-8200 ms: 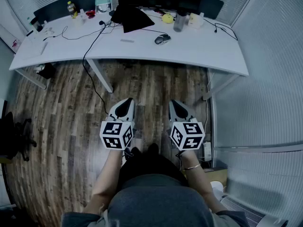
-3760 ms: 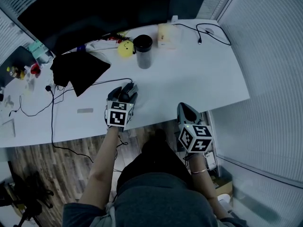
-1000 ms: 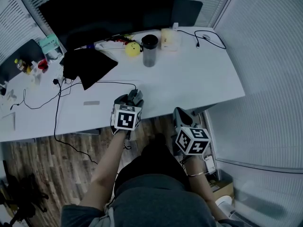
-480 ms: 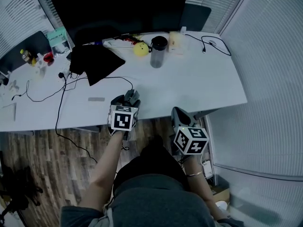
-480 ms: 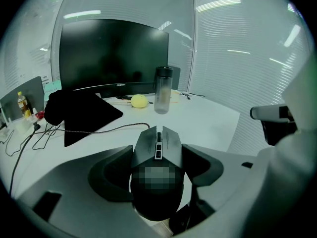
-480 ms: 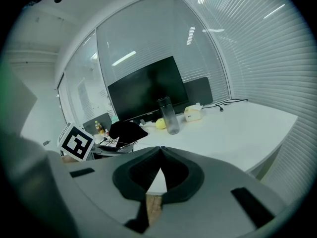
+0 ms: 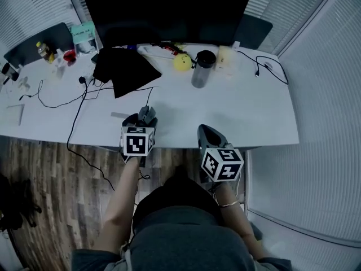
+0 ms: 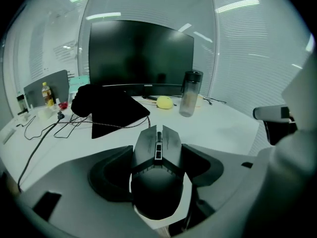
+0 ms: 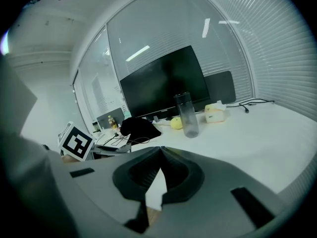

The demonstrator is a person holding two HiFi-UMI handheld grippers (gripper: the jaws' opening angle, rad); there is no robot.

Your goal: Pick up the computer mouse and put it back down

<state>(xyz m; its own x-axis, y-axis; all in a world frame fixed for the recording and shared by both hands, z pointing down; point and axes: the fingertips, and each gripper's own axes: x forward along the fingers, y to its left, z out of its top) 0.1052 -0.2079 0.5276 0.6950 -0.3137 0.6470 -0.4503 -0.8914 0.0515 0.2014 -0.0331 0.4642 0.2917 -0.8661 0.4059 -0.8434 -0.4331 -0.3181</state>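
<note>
A black computer mouse (image 8: 156, 172) sits clamped between the jaws of my left gripper (image 8: 157, 165), its cable trailing back over the white desk (image 8: 218, 133). From above, the mouse (image 7: 146, 115) pokes out ahead of the left gripper (image 7: 141, 124) near the desk's front edge. My right gripper (image 7: 206, 135) hovers by the front edge, right of the left one; its jaws meet with nothing between them (image 9: 159, 175).
On the desk stand a dark monitor (image 7: 169, 10), a black cloth (image 7: 127, 69), a yellow ball (image 7: 181, 62), a tumbler (image 7: 201, 75), cables (image 7: 62, 97) and small bottles (image 7: 42, 49). Wood floor (image 7: 51, 196) lies below the front edge.
Over the last second the head view has shifted, and the left gripper with the mouse has drifted slightly left along the desk's front. The right gripper stays shut beside it.
</note>
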